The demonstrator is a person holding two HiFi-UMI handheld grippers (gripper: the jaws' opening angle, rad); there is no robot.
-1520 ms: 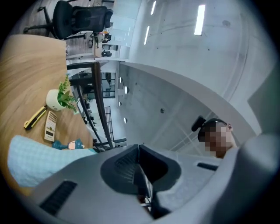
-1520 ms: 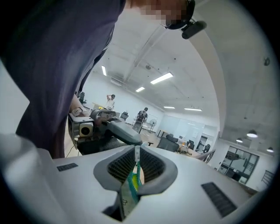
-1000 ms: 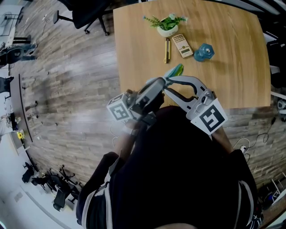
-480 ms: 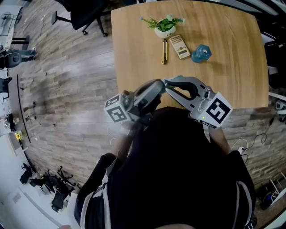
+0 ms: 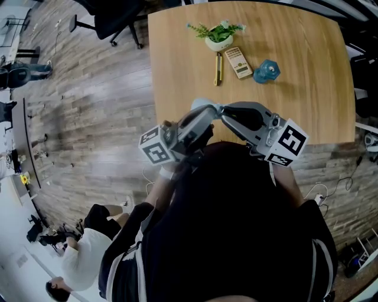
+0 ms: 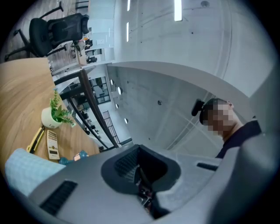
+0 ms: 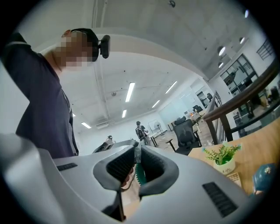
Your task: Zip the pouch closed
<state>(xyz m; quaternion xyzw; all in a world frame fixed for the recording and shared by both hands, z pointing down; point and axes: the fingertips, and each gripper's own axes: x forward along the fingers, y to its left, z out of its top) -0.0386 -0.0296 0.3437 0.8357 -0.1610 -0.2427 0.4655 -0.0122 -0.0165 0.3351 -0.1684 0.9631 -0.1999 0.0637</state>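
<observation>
I hold the pouch in the air over the near edge of the wooden table (image 5: 307, 94), between my two grippers. Only a pale blue corner of the pouch (image 5: 202, 105) shows in the head view. In the left gripper view its checked light-blue cloth (image 6: 24, 168) bulges at the lower left. My left gripper (image 6: 141, 177) is shut, with a thin dark bit of the pouch pinched deep between its pads. My right gripper (image 7: 136, 153) meets it from the right, its jaws narrowed onto a green edge of the pouch (image 7: 140, 174). The zip pull is hidden.
At the table's far side stand a small potted plant (image 5: 220, 35), a yellow knife (image 5: 218, 68), a calculator-like pad (image 5: 239, 61) and a blue lump (image 5: 267, 70). An office chair (image 5: 112, 17) is at the upper left. A person in white (image 5: 82, 259) is on the floor side, lower left.
The right gripper has rolled and its jaws have narrowed onto the pouch. The green end of the pouch no longer shows in the head view. A person in white has appeared at the lower left.
</observation>
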